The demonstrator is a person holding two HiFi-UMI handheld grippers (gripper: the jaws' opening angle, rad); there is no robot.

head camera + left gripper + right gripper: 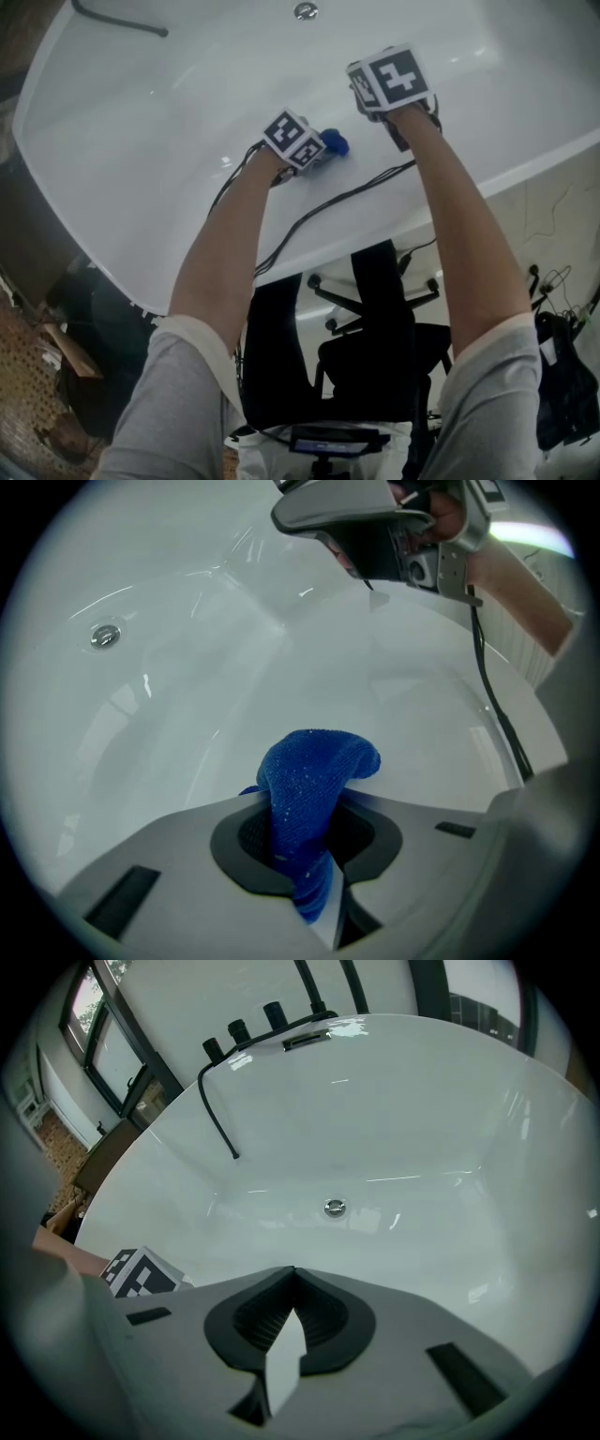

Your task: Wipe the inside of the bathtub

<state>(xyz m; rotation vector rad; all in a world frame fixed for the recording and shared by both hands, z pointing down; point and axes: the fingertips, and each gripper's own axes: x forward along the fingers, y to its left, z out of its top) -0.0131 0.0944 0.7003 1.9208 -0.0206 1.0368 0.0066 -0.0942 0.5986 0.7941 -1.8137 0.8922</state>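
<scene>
My left gripper [309, 810] has its jaws clamped on a crumpled blue microfibre cloth [316, 766], which bunches up out of the dark pads and folds over towards the right, with a thin tail hanging below the grip. The cloth's rounded end sits just over the smooth inner wall of the white, glossy oval bathtub [187, 696], though I cannot tell whether it touches the surface. My right gripper [293, 1277] is closed with nothing between its jaws, the tips meeting and only a narrow slit showing lower down. It hangs inside the tub near the left one, a little further in, and from the left gripper view I see it up and to the right. Ahead of the right gripper the round chrome drain [335, 1207] sits low in the far wall. Above it, on the far rim, stand black tap knobs [240, 1030], and a thin black hose [217, 1115] droops down into the tub. Black cables [319, 211] trail from both grippers back over the near rim.
</scene>
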